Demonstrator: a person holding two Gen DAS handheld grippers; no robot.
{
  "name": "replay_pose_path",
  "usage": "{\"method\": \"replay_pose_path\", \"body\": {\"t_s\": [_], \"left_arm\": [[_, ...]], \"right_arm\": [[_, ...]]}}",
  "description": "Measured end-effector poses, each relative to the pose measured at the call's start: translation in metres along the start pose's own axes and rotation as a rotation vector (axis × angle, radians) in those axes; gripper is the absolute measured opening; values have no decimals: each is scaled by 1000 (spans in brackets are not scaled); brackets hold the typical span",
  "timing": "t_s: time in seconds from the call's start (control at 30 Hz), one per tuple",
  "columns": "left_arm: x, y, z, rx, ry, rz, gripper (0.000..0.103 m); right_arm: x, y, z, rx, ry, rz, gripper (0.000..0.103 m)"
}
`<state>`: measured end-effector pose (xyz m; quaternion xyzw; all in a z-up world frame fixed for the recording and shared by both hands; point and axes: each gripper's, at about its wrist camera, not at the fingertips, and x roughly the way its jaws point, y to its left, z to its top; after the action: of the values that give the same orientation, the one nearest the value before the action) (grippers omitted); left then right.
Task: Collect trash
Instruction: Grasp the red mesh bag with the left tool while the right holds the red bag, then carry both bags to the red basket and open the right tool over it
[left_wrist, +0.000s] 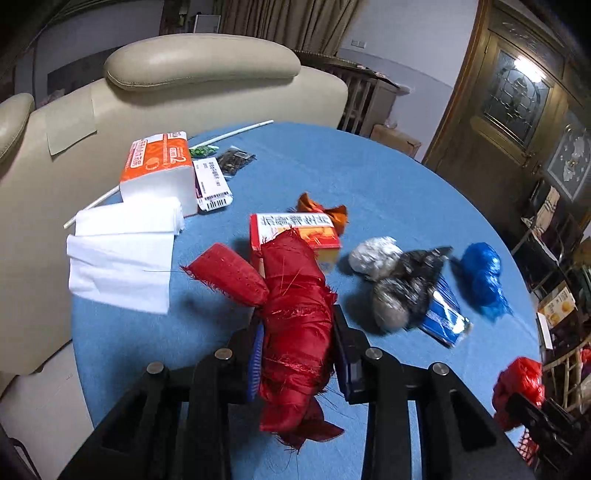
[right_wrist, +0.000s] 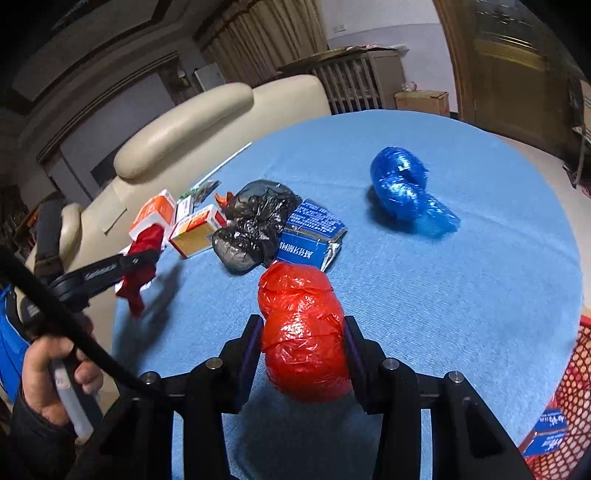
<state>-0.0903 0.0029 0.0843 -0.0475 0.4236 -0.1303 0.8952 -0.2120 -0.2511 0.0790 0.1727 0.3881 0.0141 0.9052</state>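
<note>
red frayed cloth (left_wrist: 295, 325) crumpled, lifted | red bag wad (right_wrist: 306, 332) balled | blue bag (right_wrist: 406, 188) on table

Room is dim, worktop (left_wrist: 369, 177) lit OK from above. Bright glare spot on the door glass (left_wrist: 524, 66). Pics bend round at edges, w/ black corners. Blue bag (left_wrist: 480, 273) and black bag (left_wrist: 410, 280) look smeary, blurry.
</note>
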Motion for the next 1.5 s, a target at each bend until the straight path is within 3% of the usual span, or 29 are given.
{"method": "replay_pose_path", "body": {"t_s": [0.63, 1.13, 1.5], "left_arm": [[-16, -59, -25, 136, 19, -82, 34], [-21, -92, -33, 207, 20, -77, 34], [-6, -87, -35, 197, 49, -65, 34]], "right_arm": [[-14, -4, -3, 39, -30, -17, 46], [-33, -15, -6, 84, -85, 4, 46], [-25, -10, -2, 71, -67, -1, 46]]}}
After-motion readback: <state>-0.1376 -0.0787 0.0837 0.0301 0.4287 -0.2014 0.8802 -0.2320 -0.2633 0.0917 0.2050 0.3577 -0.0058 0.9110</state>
